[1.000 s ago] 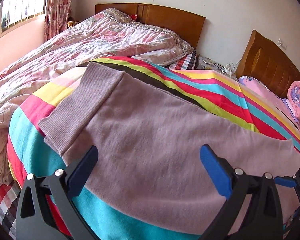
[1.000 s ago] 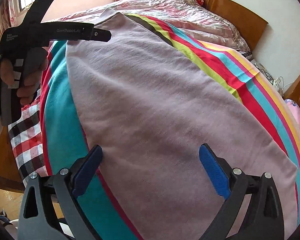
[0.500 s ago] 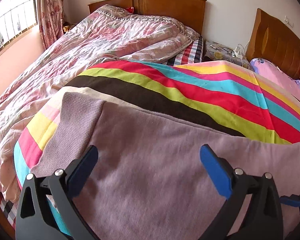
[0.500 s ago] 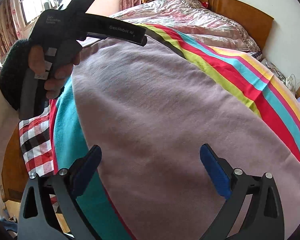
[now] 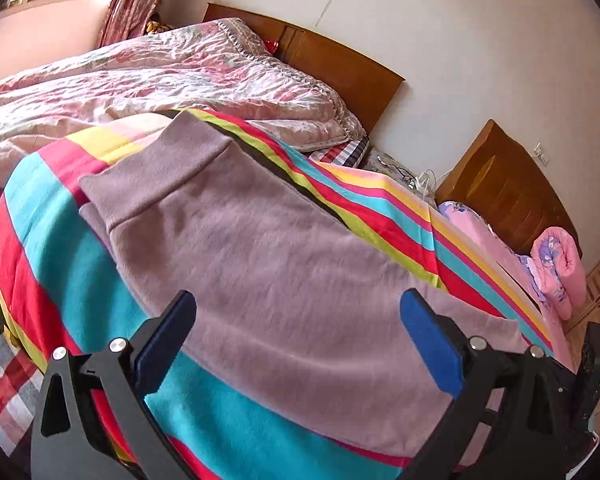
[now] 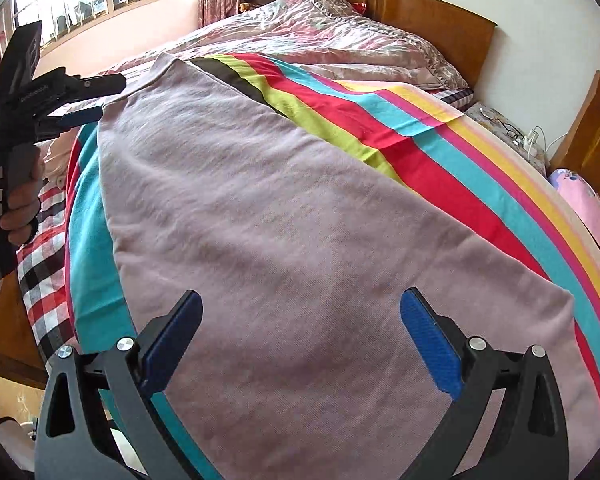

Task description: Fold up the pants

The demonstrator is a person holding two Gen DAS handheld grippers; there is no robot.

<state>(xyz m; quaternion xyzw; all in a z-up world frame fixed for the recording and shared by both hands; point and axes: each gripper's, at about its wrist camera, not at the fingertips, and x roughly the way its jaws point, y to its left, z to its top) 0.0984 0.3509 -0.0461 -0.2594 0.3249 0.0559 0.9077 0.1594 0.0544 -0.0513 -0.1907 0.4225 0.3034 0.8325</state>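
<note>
The mauve fleece pants [image 6: 284, 216] lie flat across the frame's centre on the striped blanket [image 6: 440, 148], apparently folded leg over leg; further folds remain. Left gripper [image 5: 298, 334] and right gripper [image 6: 300, 334] hover spread wide, empty

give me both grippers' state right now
left gripper: open, holding nothing, over the pants.
right gripper: open, holding nothing, over the pants.
</note>
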